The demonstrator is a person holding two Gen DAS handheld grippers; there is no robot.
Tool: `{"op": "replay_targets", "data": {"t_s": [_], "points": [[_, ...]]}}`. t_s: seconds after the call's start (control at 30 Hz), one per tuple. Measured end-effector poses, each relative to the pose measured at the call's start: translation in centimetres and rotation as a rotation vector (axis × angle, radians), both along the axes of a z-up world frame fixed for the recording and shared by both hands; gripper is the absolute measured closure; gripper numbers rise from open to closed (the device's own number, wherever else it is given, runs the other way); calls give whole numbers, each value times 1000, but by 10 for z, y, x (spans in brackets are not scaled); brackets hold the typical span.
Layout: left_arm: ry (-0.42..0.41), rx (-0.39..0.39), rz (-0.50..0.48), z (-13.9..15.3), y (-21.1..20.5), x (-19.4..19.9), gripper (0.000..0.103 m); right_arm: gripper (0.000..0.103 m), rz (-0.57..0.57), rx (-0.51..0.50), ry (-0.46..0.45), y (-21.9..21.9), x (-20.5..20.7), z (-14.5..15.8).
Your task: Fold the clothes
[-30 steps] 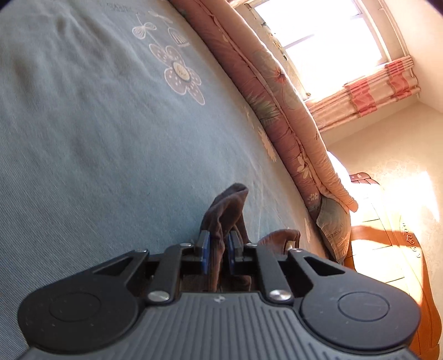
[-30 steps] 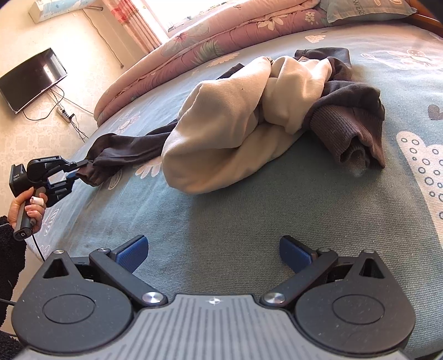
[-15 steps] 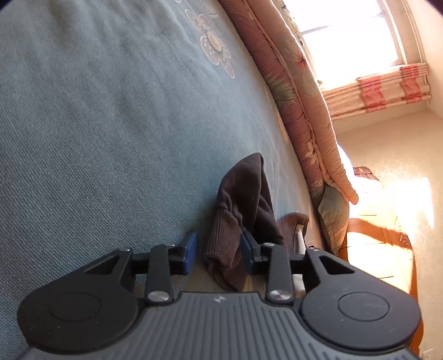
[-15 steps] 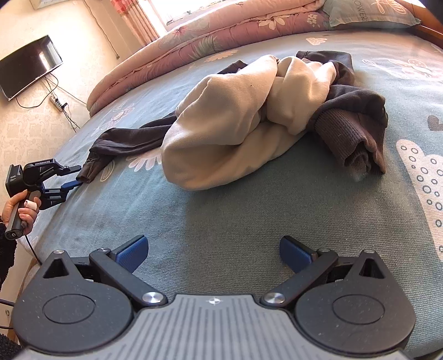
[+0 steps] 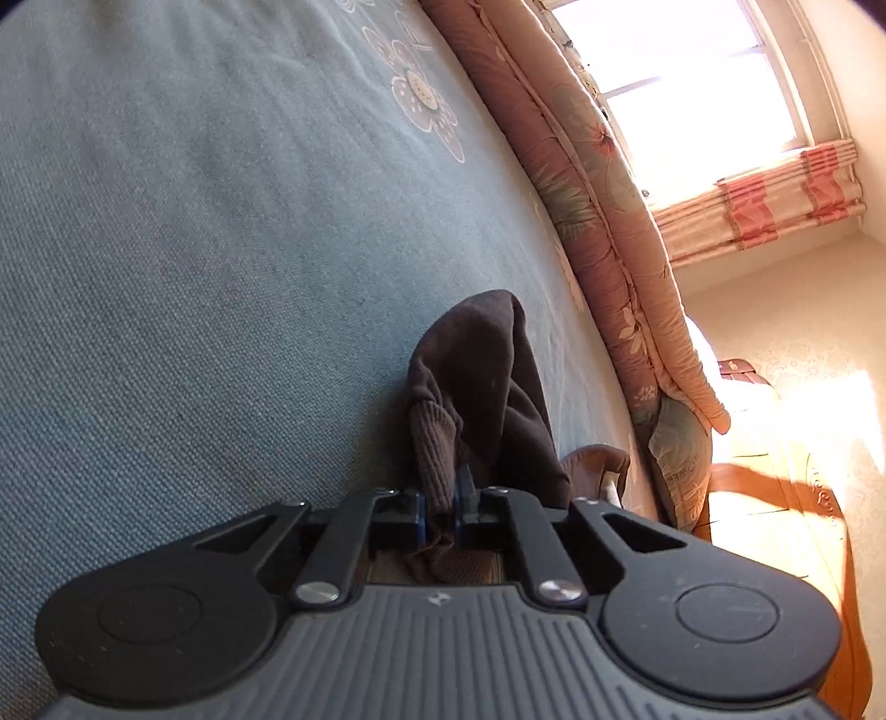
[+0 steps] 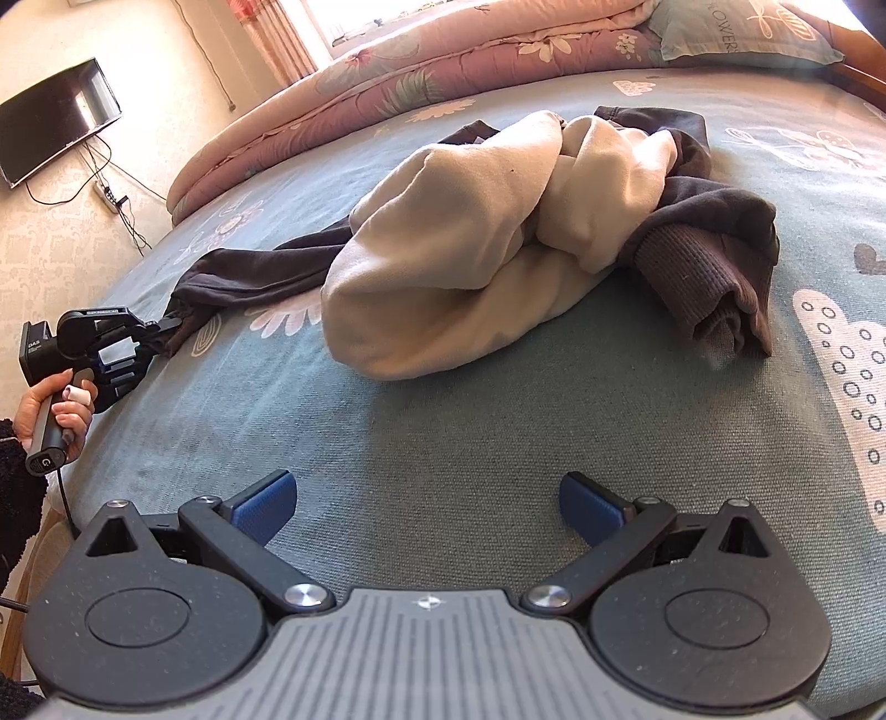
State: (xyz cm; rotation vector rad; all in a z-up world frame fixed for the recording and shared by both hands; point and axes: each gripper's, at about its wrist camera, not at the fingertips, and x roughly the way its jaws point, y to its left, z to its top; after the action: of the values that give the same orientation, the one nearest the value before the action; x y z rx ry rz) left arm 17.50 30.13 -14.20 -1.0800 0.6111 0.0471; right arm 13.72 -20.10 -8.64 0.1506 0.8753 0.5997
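A crumpled garment, dark brown outside with a cream lining (image 6: pixel 470 238), lies bunched on the teal bedspread (image 6: pixel 470 443). One dark sleeve (image 6: pixel 249 271) stretches out to the left. My left gripper (image 5: pixel 440 512) is shut on that sleeve's ribbed cuff (image 5: pixel 434 443); it also shows in the right wrist view (image 6: pixel 160 329) at the bed's left edge. My right gripper (image 6: pixel 426 507) is open and empty, low over the bedspread in front of the pile. A second ribbed cuff (image 6: pixel 703 288) lies at the pile's right.
A rolled pink floral quilt (image 6: pixel 443 66) runs along the far side of the bed, with a teal pillow (image 6: pixel 731 27) at its right end. A wall television (image 6: pixel 55 119) and cables are at the left. A wooden bed frame (image 5: pixel 775 526) stands beyond the pillow.
My left gripper opened half a second ago, letting the cuff go, and has now shut on the cuff again. The right gripper has stayed open and moved slightly nearer the pile.
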Motion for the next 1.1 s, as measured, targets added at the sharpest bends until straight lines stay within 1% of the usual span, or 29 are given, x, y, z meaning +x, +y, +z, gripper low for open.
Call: {"op": "replay_targets", "data": {"t_s": [0.07,0.13,0.3,0.47,0.57,0.73,0.8,0.9,0.97,1.07,1.1], "points": [[4,45,-11,13,5,0,97,0,8,-16,-9,2,-1,0],[22,96,-2,29,20,0,97,0,16,-37,-17,4,-2,0],[46,206,88,67,73,-10,97,0,25,-67,-30,7,-3,0],[91,293,166,93,112,-10,97,0,25,-74,-26,8,-2,1],[101,297,209,102,131,-4,98,0,28,-81,-16,9,0,2],[132,341,252,116,158,17,98,0,30,-108,21,14,6,6],[126,366,266,126,167,25,98,0,20,-112,35,15,8,6],[113,400,311,135,177,28,98,0,16,-124,39,17,10,6],[132,377,326,131,188,29,100,0,18,-135,34,18,9,6],[160,357,316,115,193,28,100,0,22,-152,28,20,9,7],[161,338,302,109,193,26,100,0,23,-158,25,21,9,7]]}}
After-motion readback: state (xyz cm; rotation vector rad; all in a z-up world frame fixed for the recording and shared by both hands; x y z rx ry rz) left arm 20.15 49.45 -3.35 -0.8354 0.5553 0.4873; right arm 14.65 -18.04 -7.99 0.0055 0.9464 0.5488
